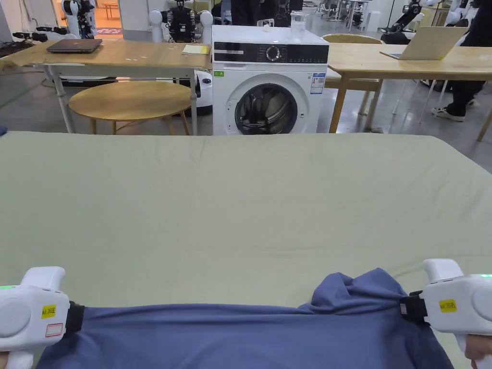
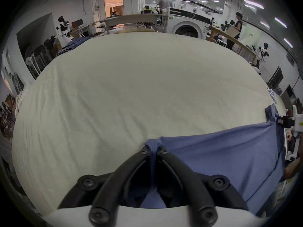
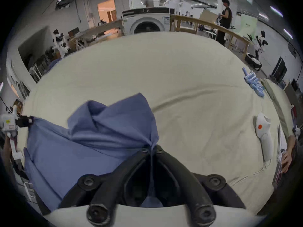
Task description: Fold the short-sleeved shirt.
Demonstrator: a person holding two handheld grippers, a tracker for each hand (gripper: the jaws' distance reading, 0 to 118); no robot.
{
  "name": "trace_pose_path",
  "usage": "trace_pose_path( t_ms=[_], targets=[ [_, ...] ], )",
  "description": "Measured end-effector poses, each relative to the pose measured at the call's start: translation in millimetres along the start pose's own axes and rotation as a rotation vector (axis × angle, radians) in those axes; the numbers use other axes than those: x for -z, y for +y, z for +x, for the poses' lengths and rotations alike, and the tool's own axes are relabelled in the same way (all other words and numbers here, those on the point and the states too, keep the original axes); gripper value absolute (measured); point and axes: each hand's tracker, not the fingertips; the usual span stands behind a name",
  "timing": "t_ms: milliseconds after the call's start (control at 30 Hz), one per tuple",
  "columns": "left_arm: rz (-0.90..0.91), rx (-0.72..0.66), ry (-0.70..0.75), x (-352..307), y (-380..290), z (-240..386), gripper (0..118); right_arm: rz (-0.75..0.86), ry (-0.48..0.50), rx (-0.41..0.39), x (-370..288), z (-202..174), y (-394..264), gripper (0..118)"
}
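a robotics lab or test hall: humanoid robots (image 1: 180, 21) stand at the back, a washing machine (image 1: 269, 81) sits among wooden desks (image 1: 408, 60) with laptops (image 1: 430, 43), and a cloth-covered work table (image 1: 240, 202) occupies the polished open floor under strip lights.

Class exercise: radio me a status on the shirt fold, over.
Both hand-held grippers, left and right, shut on blue cotton shirt. Shirt stretched between them, unfolded. Green cloth-covered table ahead.

The yellow stickers (image 1: 48, 311) on both tools and the washing machine's (image 1: 269, 81) labels are too small to read.
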Motion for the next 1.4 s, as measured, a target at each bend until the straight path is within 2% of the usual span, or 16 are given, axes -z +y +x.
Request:
trace_pose_path(
  t_ms=[100, 333, 633, 933, 1267, 1300, 1333, 1367, 1400],
  targets=[
    [0.043, 0.001, -0.028, -26.0, -2.4, -6.6, 0, 0.048, -0.006, -0.025, -28.8, 1.4, -2.2, 0],
    [0.168, -0.012, -0.073, -110.1, -32.2, -21.6, 0, 0.173, 0.081, 0.023, -105.2, 12.2, -25.1, 0],
    [0.257, 0.009, -0.118, -181.9, -119.3, -38.0, 0, 0.261, 0.11, -0.011, -176.9, 17.0, -111.5, 0],
    [0.278, 0.033, -0.133, -180.9, -214.9, -41.5, 0, 0.179, 0.096, 0.005, -177.2, 25.4, -214.7, 0],
    [0.176, -0.042, -0.14, -153.8, -233.7, -48.9, 1, 0.12, 0.093, 0.046, -149.6, 26.2, -241.4, 2],
    [0.172, -0.05, -0.144, -154.1, -232.1, -48.7, 14, 0.126, 0.099, 0.047, -151.1, 25.8, -241.0, 17],
    [0.165, -0.06, -0.129, -160.7, -233.7, -41.2, 58, 0.135, 0.094, 0.045, -154.1, 23.5, -239.0, 47],
    [0.163, -0.06, -0.101, -163.7, -232.3, -38.3, 94, 0.141, 0.079, 0.048, -156.2, 21.0, -236.9, 81],
    [0.173, -0.063, -0.093, -167.2, -230.8, -36.0, 105, 0.143, 0.079, 0.049, -160.5, 17.1, -235.6, 107]
  ],
)
